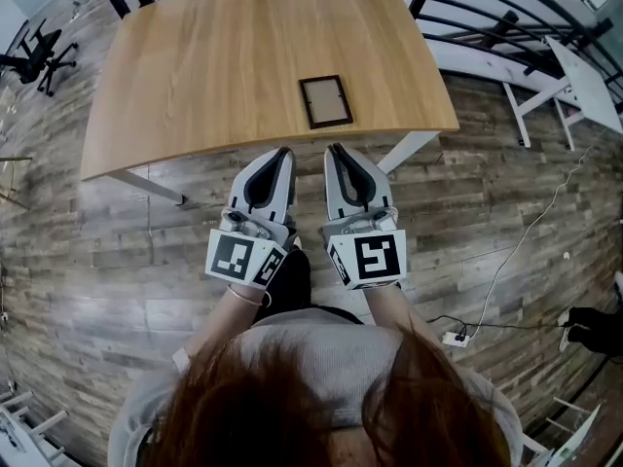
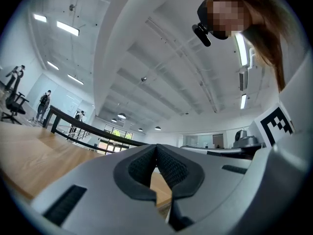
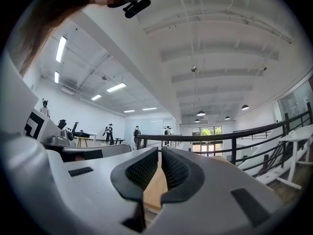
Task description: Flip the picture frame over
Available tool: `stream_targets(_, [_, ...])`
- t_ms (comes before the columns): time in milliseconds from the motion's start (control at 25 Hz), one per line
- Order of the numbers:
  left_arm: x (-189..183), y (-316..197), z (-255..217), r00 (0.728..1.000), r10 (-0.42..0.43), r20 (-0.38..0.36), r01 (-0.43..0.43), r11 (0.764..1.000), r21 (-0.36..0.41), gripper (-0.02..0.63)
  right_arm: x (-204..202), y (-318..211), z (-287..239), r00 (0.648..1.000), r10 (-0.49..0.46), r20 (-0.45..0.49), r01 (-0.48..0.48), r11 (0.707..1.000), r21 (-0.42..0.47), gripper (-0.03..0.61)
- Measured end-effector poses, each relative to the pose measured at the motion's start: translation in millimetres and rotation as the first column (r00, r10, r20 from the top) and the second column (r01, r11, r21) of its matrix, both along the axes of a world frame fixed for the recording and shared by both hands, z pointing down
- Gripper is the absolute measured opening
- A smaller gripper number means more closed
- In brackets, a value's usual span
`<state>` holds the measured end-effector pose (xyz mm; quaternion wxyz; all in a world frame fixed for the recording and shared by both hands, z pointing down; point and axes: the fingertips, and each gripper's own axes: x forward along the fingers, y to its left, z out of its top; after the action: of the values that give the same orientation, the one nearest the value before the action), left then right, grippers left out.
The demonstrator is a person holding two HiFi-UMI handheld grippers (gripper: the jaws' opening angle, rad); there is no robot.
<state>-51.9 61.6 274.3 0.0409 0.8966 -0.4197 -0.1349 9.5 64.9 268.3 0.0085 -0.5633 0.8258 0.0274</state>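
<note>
Dark picture frame (image 1: pixel 325 101) lies beyond both jaws.

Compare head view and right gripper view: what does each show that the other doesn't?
Head view only: the frame, flat on the table near its front edge. Right gripper view only: ceiling lights and people far off. Both: the table and the right gripper, jaws together with nothing between them.
</note>
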Motion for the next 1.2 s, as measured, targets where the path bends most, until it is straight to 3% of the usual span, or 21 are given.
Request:
stream_targets(280, [-4.6,-89.7,2.6,0.999,0.046,0.018,-0.046,0.999,-0.015,0.006,-2.9,-82.2,6.3,0.999,0.039,-0.013,-0.039,0.999,-0.017,0.017])
stream_targets(760, [11.4,-134.9,37.2,0.999,0.031,0.015,-0.029,0.993,-0.11,0.006,24.3,-129.5,71.7,0.996,0.076,-0.048,-0.083,0.983,-0.163,0.021])
stream_targets(1000, [17.2,-136.6,59.8,0.999,0.039,0.037,-0.033,0.988,-0.149,0.006,15.3,-135.4,115.2,0.995,0.021,-0.1,-0.043,0.973,-0.228,0.106])
stream_targets(1200, [12.1,-139.1,78.6,0.998,0.042,0.056,-0.031,0.982,-0.184,0.005,23.4,-147.4,159.6,0.986,0.083,-0.146,-0.12,0.956,-0.267,0.198])
